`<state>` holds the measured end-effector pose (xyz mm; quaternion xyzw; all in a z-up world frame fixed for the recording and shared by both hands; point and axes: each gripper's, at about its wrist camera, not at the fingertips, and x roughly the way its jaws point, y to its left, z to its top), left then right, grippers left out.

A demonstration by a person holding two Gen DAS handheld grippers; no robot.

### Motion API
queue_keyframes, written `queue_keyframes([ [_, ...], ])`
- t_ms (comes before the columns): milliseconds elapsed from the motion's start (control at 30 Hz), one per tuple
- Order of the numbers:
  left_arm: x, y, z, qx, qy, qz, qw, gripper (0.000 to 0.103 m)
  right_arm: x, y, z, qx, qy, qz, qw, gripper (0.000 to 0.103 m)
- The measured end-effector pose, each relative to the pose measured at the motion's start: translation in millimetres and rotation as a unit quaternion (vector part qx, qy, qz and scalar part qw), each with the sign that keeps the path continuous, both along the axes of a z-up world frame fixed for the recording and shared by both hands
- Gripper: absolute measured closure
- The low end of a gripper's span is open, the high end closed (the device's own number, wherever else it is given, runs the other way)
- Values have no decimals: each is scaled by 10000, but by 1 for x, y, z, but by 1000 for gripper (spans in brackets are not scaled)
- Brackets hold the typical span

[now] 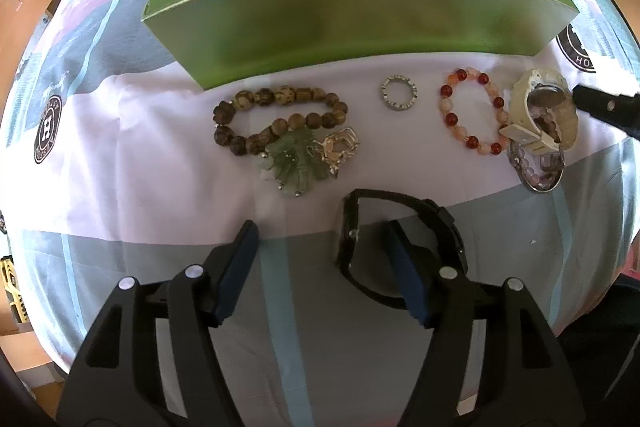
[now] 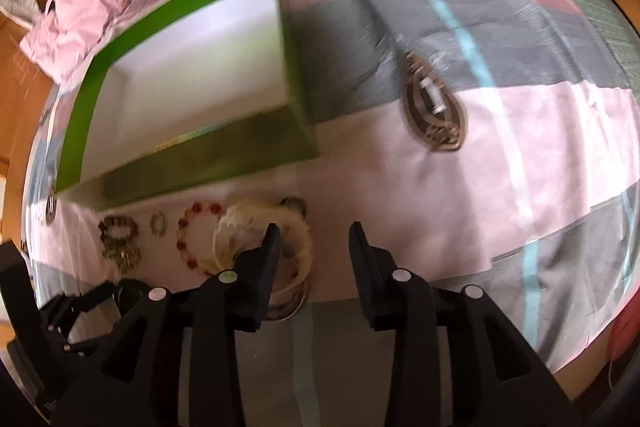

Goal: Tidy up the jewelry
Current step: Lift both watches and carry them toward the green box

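While the left gripper (image 1: 320, 235) hangs wide open and empty, its right finger overlaps a black watch (image 1: 400, 239) on the bedsheet (image 1: 140, 131); farther off lie brown beads (image 1: 276, 119), a ring (image 1: 399, 92), red beads (image 1: 472, 109) and a cream watch (image 1: 540, 107) before the green box (image 1: 360, 23). From the right wrist, blurred, the right gripper (image 2: 314, 235) is open and empty, left finger over the cream watch (image 2: 240, 223).

Right wrist view motion-blurred. Left gripper's right finger (image 1: 404, 267) hides pt of black watch (image 1: 440, 223). Green box (image 1: 360, 23) far side cut off.
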<state>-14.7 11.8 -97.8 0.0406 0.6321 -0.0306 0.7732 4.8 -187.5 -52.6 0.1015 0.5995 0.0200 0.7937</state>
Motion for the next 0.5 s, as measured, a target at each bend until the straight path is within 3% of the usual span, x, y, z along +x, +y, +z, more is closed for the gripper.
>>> queue_keyframes([
  [233, 0, 1, 0, -128, 19, -26, 9999, 47, 0, 13, -11, -211, 73, 187, 9996, 67],
  [300, -1, 1, 2, -195, -4, -25, 9998, 63, 0, 15, -13, -281, 62, 162, 9995, 67],
  [333, -1, 0, 3, -208, -30, -22, 9998, 67, 1, 16, -15, -315, 57, 167, 9993, 71],
  [400, -1, 0, 5, -289, -47, -31, 9996, 84, 2, 20, -18, -360, 74, 265, 9990, 87],
  [500, -2, 0, 8, -392, -84, -31, 9992, 92, 1, 26, -17, -452, 27, 360, 9983, 94],
])
